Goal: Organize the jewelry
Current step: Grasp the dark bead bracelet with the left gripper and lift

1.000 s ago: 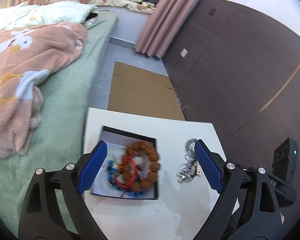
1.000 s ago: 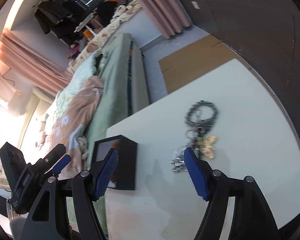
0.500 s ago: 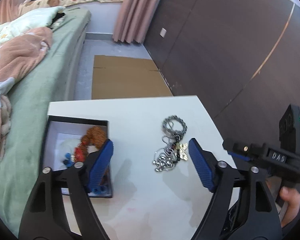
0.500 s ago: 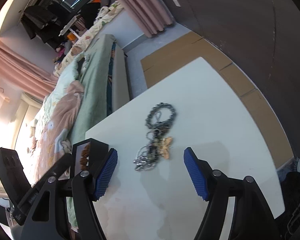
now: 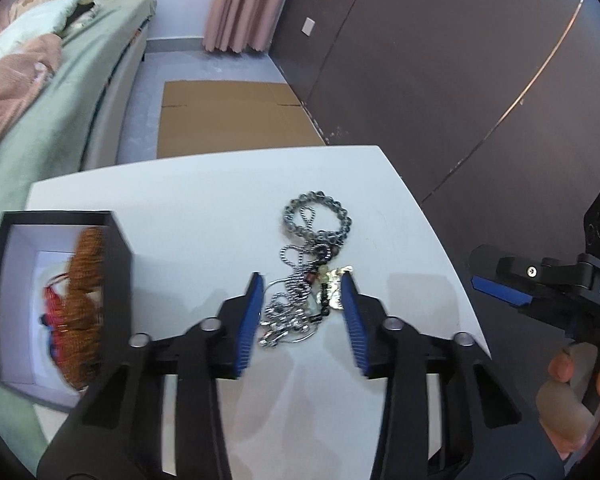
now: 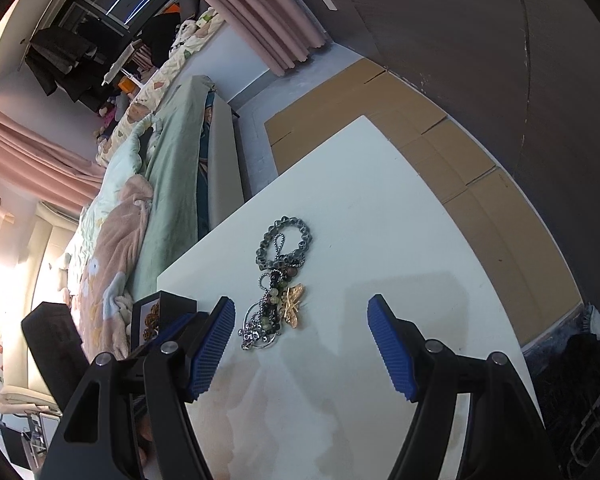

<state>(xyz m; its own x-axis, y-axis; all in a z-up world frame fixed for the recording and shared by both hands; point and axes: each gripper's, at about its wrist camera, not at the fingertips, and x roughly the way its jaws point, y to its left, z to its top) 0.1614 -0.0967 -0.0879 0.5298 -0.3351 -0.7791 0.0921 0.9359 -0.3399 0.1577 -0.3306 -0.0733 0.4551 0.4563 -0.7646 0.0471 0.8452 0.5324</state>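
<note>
Jewelry (image 5: 306,280) lies in a tangled heap on the white table (image 5: 204,200): a dark beaded bracelet (image 5: 316,216) at the far end, silver chains (image 5: 284,312) nearer, and a gold dragonfly charm (image 6: 293,305) on one side. The left gripper (image 5: 302,300) stands partly open around the near end of the heap, its blue pads flanking the chains and charm; whether either pad touches them cannot be told. The right gripper (image 6: 300,344) is spread wide over bare tabletop, with the heap just ahead of its left finger and nothing between the pads.

To the left of the left gripper sits a black box (image 5: 120,264) with a white lining, holding a brown beaded bracelet (image 5: 84,300) and red and blue strands (image 5: 50,312), blurred. Its near wall stands close beside the left finger. In the right wrist view that same box (image 6: 172,304) is partly hidden behind the left gripper's black frame.

Beyond the table lie flattened cardboard (image 5: 228,116) on the floor, a bed with a green cover (image 5: 60,120) and a pink blanket (image 5: 12,76), pink curtains (image 5: 248,4), and a dark wall panel (image 5: 440,60).
</note>
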